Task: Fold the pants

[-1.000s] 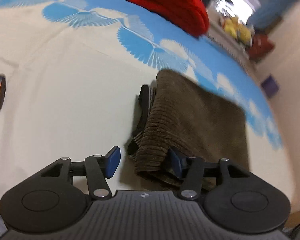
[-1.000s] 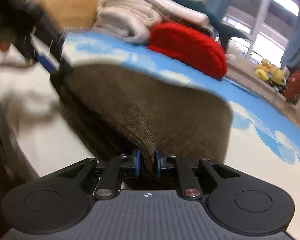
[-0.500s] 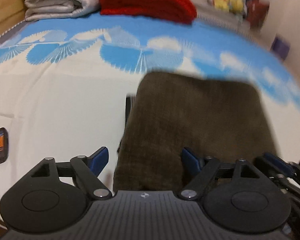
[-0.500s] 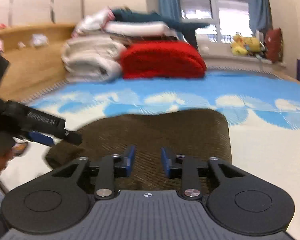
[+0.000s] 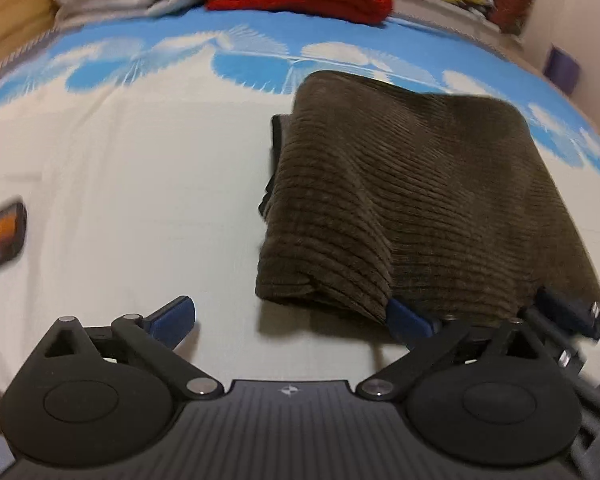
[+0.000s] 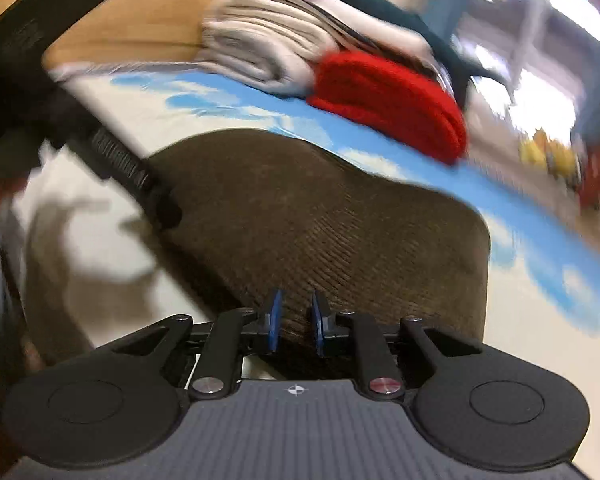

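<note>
Left gripper (image 5: 290, 322) is opening wide, letting go of the folded brown corduroy pants (image 5: 420, 200) on the bed (image 5: 140, 200), while right gripper (image 6: 296, 320) is closing narrow on their near edge.

Folded brown corduroy pants (image 5: 420, 200) lie on a bed (image 5: 120, 180) with a white and blue sheet. The left tool (image 5: 292, 320) is opening wide, its right finger at the pants' near edge.
</note>
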`<state>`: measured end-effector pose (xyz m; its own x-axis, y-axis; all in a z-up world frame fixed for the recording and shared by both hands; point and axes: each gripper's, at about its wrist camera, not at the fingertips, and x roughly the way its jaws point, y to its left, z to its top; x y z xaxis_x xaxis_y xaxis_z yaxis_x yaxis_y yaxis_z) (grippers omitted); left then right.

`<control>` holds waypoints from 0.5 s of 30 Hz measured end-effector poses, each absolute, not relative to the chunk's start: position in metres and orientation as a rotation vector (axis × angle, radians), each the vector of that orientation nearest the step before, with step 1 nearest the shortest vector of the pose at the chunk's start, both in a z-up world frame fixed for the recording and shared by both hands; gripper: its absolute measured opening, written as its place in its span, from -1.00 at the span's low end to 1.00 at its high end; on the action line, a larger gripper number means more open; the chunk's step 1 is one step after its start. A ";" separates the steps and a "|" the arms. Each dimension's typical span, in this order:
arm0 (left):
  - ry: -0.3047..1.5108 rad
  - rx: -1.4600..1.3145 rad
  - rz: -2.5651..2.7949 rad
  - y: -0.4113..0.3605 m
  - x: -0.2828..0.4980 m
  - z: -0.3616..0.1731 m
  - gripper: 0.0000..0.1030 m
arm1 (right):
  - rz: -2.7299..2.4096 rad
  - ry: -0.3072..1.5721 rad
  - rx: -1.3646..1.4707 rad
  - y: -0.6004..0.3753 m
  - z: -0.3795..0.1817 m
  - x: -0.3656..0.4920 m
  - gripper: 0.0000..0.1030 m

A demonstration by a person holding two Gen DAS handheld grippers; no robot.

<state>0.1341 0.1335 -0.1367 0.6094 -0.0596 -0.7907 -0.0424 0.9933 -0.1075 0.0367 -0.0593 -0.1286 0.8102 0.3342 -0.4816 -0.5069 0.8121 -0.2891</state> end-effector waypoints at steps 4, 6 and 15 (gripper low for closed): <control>0.882 -0.113 -0.020 0.137 0.126 -0.115 0.93 | 0.472 0.404 -0.471 -0.054 -0.126 0.028 -0.44; 0.840 -0.135 -0.043 0.140 0.118 -0.095 0.93 | 0.526 0.447 -0.361 -0.067 -0.103 0.031 -0.02; 0.783 -0.220 -0.029 0.150 0.194 -0.068 0.95 | 0.284 0.574 0.118 -0.176 -0.049 0.122 0.32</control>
